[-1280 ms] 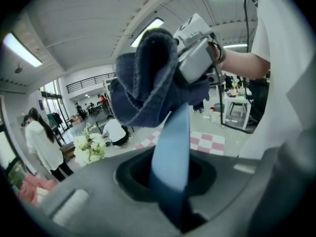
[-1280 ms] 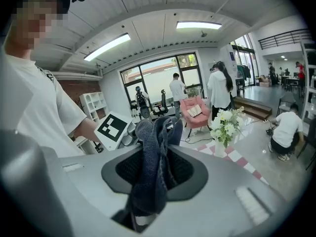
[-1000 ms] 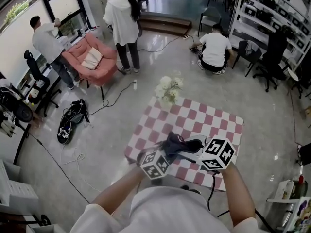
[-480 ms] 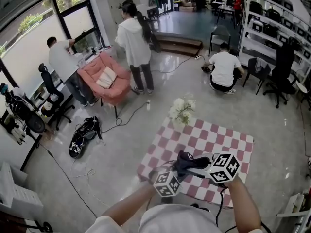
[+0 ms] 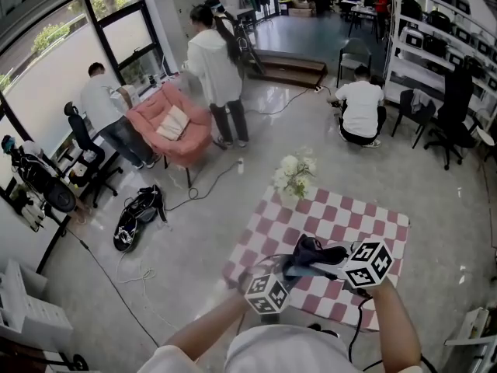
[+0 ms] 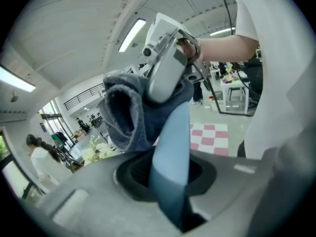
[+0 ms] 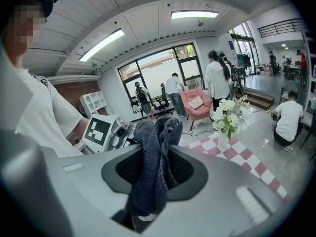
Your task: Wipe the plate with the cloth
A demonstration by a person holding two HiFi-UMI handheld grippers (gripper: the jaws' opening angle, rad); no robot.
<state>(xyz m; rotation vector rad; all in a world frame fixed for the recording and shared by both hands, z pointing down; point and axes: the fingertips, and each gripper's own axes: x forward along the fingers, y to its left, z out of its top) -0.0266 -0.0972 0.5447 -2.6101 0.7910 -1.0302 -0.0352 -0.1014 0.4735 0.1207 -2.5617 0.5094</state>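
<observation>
- Dark blue-grey cloth [image 7: 150, 167] sits between the jaws of your right gripper [image 5: 335, 261]. The jaws are closed on it, and the cloth stands up out of them in thick, soft folds.
- Your left gripper [image 5: 279, 281] is clamped on a pale blue plate [image 6: 170, 142]. In the left gripper view you see the plate edge-on, rising from between the jaws.
- The cloth touches the plate. In the left gripper view the bunched cloth lies over the far part of the plate, and the grey body of your right gripper is directly behind it.
- In the head view you hold both grippers in the air, close together, in front of your body. The cloth shows there as a dark lump between the two marker cubes [image 5: 268, 294].
- In that view the grippers appear over the near part of a table covered with a pink and white checked tablecloth [image 5: 342, 212].
- At the far corner of this table stands a vase of white flowers [image 5: 293, 176], well apart from the grippers.
- On the floor beyond the table there is a pink armchair [image 5: 175, 127] with a light cushion on it.
- A person in a white top [image 5: 217, 68] stands just beside the armchair.
- Another person [image 5: 361, 111] crouches on the floor at the right, near the shelves.
- A black bag [image 5: 138, 208] lies on the floor at the left, with a cable running past it.
</observation>
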